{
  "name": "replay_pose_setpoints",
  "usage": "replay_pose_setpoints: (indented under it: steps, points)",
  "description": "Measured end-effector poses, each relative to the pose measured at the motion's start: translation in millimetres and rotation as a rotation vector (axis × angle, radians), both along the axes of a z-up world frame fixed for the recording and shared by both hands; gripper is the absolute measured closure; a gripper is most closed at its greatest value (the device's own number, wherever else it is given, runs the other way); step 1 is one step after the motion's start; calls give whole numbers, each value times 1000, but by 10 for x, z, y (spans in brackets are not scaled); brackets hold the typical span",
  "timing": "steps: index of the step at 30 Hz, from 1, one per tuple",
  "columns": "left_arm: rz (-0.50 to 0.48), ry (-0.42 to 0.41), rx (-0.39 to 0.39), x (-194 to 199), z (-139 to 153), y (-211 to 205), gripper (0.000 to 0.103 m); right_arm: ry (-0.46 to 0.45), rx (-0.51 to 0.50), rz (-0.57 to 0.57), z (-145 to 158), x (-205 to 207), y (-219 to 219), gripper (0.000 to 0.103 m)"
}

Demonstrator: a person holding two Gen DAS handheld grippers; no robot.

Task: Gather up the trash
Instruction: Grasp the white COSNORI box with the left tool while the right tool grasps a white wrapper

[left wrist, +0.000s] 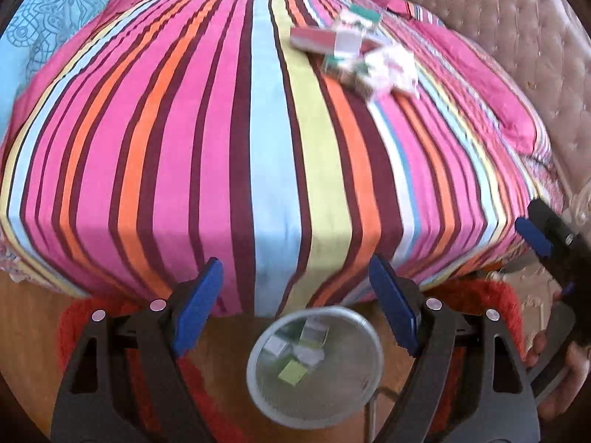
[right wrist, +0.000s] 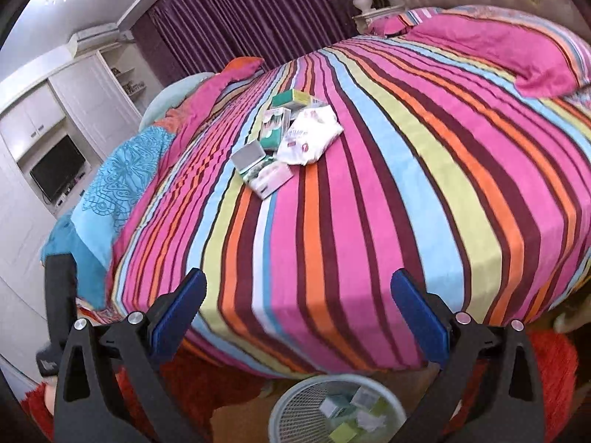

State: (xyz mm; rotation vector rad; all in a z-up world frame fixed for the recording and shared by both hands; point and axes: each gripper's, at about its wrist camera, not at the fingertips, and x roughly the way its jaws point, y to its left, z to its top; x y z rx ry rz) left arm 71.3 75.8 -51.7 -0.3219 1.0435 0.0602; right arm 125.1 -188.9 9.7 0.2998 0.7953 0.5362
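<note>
Trash pile sits mid-bed on the striped bedspread: small cardboard boxes, probably light, stiff, crushable, plus a soft white bag. Best pinch a box across its narrow sides. Left gripper and right gripper jaws spread, empty. Bin on floor below, partly filled.

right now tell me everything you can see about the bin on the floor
The bin is a round, pale grey mesh wastebasket, metal by the look of it, standing upright with its mouth open on the wooden floor at the foot of the bed, beside a red shaggy rug. Several small boxes, green, white and teal, already lie inside. Neither gripper touches it.
</note>
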Motion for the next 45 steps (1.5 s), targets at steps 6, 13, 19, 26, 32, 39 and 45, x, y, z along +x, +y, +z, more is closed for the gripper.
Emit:
replay_pose_setpoints:
  steps: [6,13,19,26,32,39,45]
  points:
    - [-1,-29,-17,343,115,128,24,8,-27,2,31,296,69,7]
    - [55,-53,-78,855,241,311,24,19,-31,-14,74,718,126,7]
    - [105,-47,-149,1315,265,390,24,-12,-82,-7,105,1028,281,7]
    - [133,-32,-164,1900,433,268,24,-42,-129,13,107,1337,443,7]
    - [162,35,-113,2315,389,223,24,-40,-157,36,43,1527,523,7]
    - [200,107,-124,2556,239,268,24,-32,-157,55,8,1689,616,7]
    - [246,156,-137,2640,45,328,24,-32,-180,75,-33,1791,723,7]
